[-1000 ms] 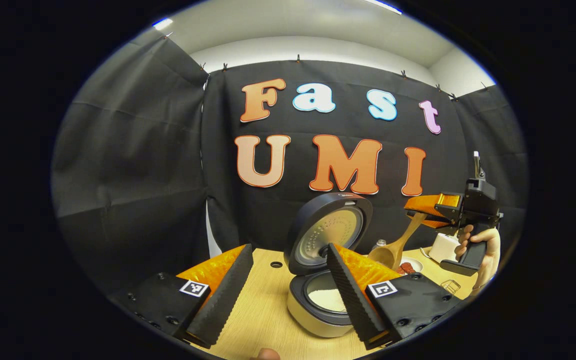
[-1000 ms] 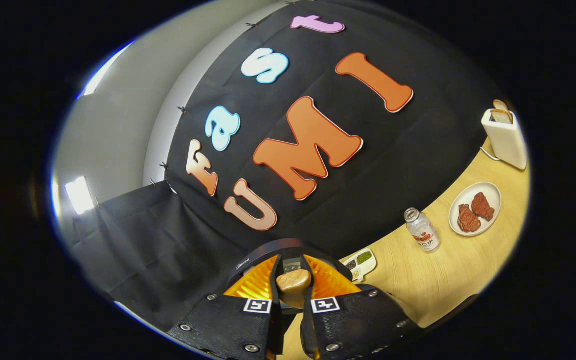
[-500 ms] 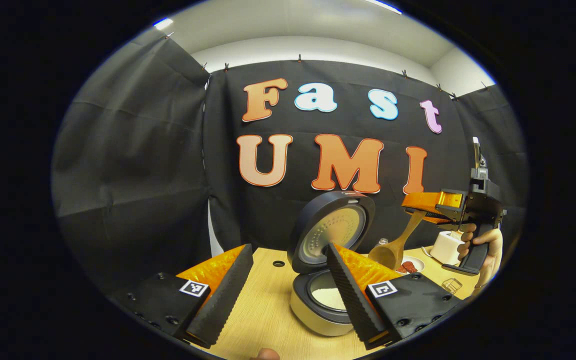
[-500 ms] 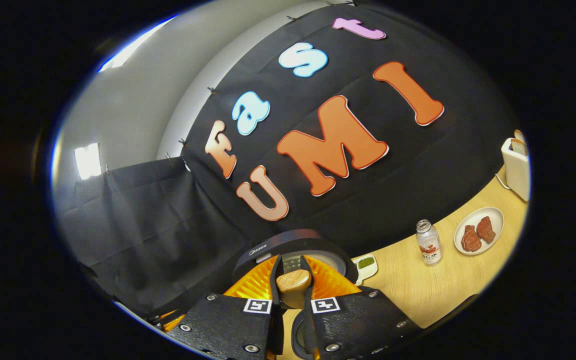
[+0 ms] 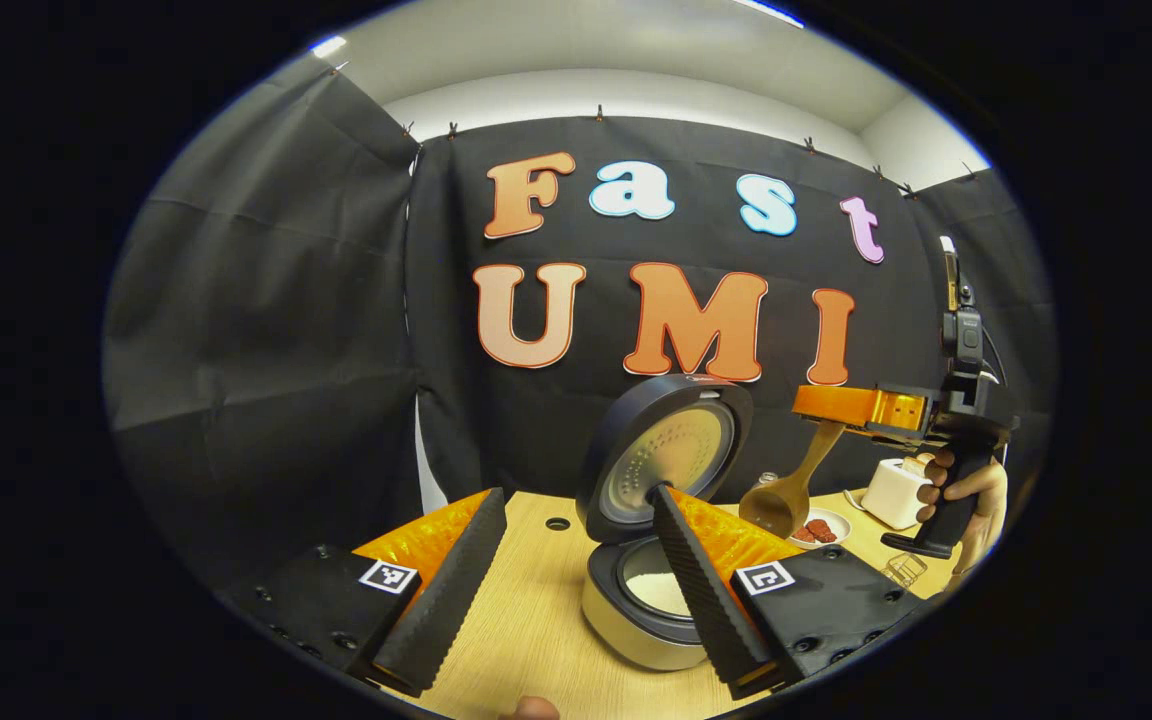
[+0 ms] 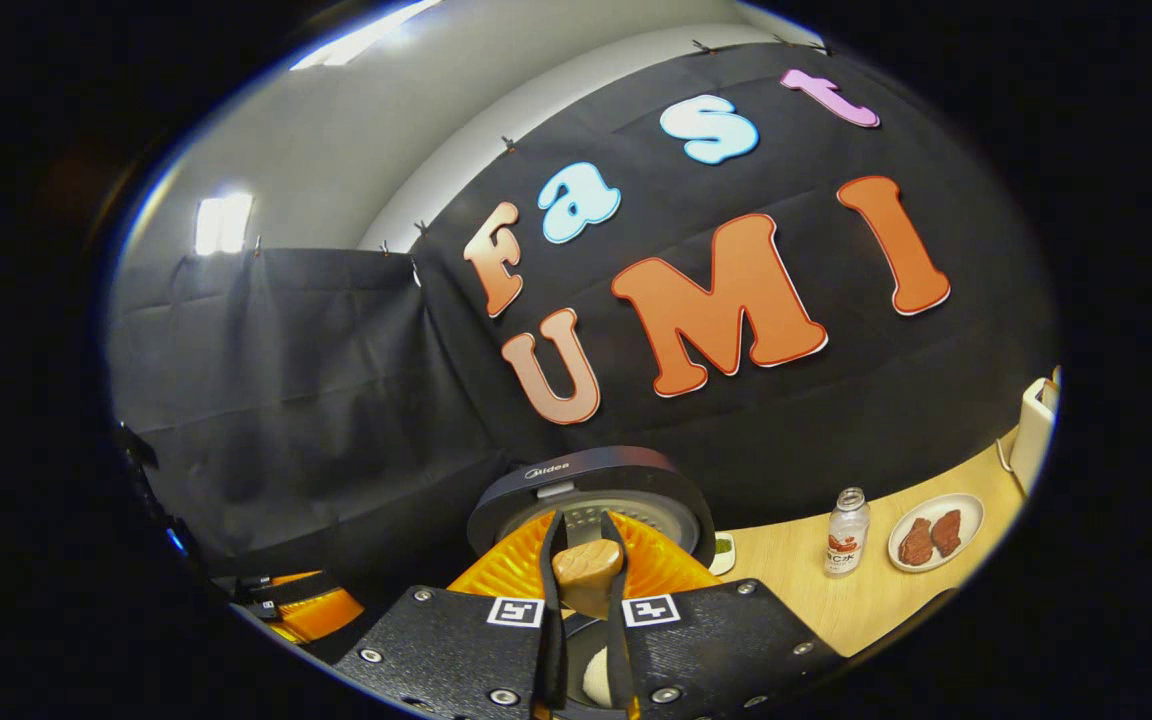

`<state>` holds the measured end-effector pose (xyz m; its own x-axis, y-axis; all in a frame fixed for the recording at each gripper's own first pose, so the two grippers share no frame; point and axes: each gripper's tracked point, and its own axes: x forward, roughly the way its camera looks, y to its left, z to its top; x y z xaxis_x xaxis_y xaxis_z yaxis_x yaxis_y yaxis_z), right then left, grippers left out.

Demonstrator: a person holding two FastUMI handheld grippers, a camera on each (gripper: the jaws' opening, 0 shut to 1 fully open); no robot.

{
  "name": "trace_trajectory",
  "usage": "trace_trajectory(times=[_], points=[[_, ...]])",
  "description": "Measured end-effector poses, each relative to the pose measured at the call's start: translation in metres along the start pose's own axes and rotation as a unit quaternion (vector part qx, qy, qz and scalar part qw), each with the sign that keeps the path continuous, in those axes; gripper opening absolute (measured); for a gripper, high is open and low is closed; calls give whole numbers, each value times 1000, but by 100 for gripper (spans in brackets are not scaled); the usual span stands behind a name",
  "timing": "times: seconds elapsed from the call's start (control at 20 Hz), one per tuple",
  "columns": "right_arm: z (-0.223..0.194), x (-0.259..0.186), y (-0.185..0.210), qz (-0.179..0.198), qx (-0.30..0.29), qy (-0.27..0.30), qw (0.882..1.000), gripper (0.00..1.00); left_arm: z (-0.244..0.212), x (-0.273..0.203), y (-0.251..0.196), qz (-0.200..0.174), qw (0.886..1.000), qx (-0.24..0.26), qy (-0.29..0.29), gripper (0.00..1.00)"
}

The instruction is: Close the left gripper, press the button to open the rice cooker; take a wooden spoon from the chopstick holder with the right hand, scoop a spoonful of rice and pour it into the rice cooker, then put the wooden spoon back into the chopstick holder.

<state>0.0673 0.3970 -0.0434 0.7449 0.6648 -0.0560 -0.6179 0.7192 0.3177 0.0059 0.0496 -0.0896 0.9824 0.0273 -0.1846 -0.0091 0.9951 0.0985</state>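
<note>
The rice cooker [image 5: 636,615] stands open on the wooden table, its lid [image 5: 671,455] tipped up, with white rice [image 5: 658,592] in the pot. My left gripper [image 5: 576,497] hangs open in front of it, nothing between its fingers. To the right, a hand [image 5: 961,490] holds my right gripper [image 5: 841,405], shut on the handle of the wooden spoon [image 5: 784,498]. The spoon's bowl hangs down just right of the lid. In the right gripper view the handle end of the wooden spoon [image 6: 586,572] sits pinched in my right gripper [image 6: 583,522], above the cooker lid [image 6: 591,490].
A white toaster [image 5: 894,492], a plate of meat [image 5: 821,530] and a small bottle [image 6: 844,545] stand at the right of the table [image 5: 526,620]. A small dish [image 6: 724,548] lies behind the cooker. A wire object [image 5: 901,570] sits near the right edge.
My right gripper has risen a little and rolled back toward level, still holding the spoon. The left gripper has stayed open and barely moved.
</note>
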Motion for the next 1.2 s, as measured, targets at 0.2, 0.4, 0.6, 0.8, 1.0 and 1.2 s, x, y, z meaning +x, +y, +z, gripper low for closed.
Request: trace_trajectory(times=[0.2,0.4,0.6,0.8,1.0,1.2], points=[[-13,2,8,11,-36,12,999,14,-2,0,5,5,1000,-1,3,100],[-20,4,10,19,-41,17,999,14,-2,0,13,19,1000,4,-2,100],[-12,-5,4,17,-30,14,999,15,-6,3,16,23,1000,-3,4,100],[6,-28,-14,3,-21,0,1000,15,-4,2,19,31,1000,-3,0,100],[23,-63,-47,-24,-14,-12,1000,14,2,2,13,30,1000,-4,-7,100],[35,-108,-93,-66,-1,-22,998,15,7,-1,9,35,999,-10,-16,100]])
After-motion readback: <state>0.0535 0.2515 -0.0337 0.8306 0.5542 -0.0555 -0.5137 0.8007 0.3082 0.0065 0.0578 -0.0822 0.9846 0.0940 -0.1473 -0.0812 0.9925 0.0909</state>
